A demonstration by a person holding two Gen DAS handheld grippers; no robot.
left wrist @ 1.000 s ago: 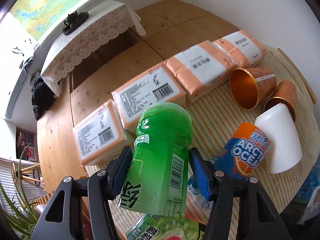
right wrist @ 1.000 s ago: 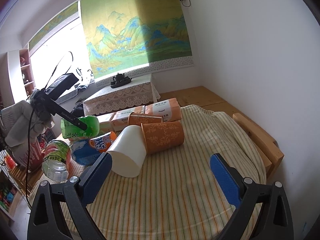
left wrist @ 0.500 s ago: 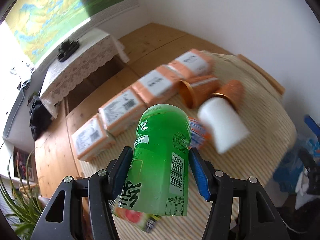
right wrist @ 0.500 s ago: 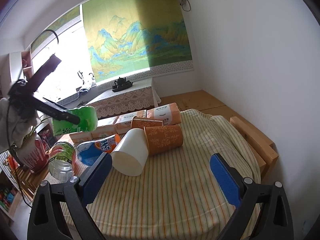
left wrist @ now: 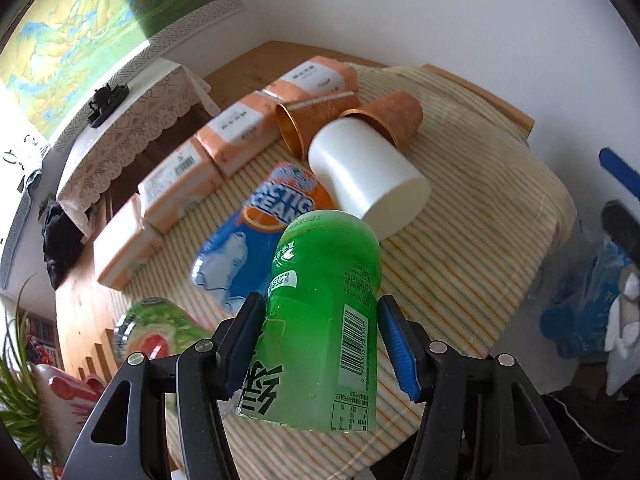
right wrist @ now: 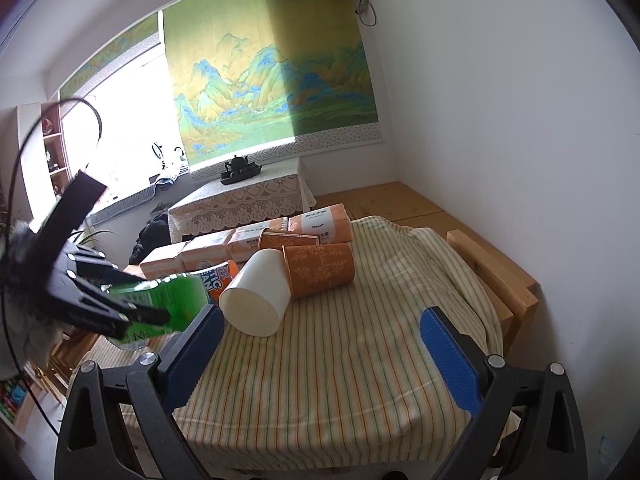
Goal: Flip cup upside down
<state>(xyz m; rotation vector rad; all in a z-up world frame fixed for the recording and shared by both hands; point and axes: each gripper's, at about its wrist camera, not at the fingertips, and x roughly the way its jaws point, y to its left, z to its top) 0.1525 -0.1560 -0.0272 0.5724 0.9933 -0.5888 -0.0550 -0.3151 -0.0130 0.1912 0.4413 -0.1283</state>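
My left gripper [left wrist: 320, 340] is shut on a translucent green cup [left wrist: 324, 320] with a barcode label and holds it on its side in the air above the striped tablecloth [left wrist: 460, 280]. In the right wrist view the green cup [right wrist: 172, 304] and the left gripper [right wrist: 144, 312] are at the left. My right gripper [right wrist: 320, 344] is open and empty, over the near part of the tablecloth [right wrist: 340, 380]. A white cup [left wrist: 364, 172] [right wrist: 256, 296] lies on its side in the middle.
Two orange cups [left wrist: 384, 116] [right wrist: 320, 268] lie on their sides behind the white cup. A blue and orange Arctic Ocean cup [left wrist: 256, 240] and a watermelon-print cup [left wrist: 160, 324] lie nearby. Tissue packs [left wrist: 240, 136] line the far edge. A wooden frame [right wrist: 492, 268] borders the right.
My left gripper has pulled back and swung with the green cup, so the table now shows from farther away. The right gripper has hardly moved.
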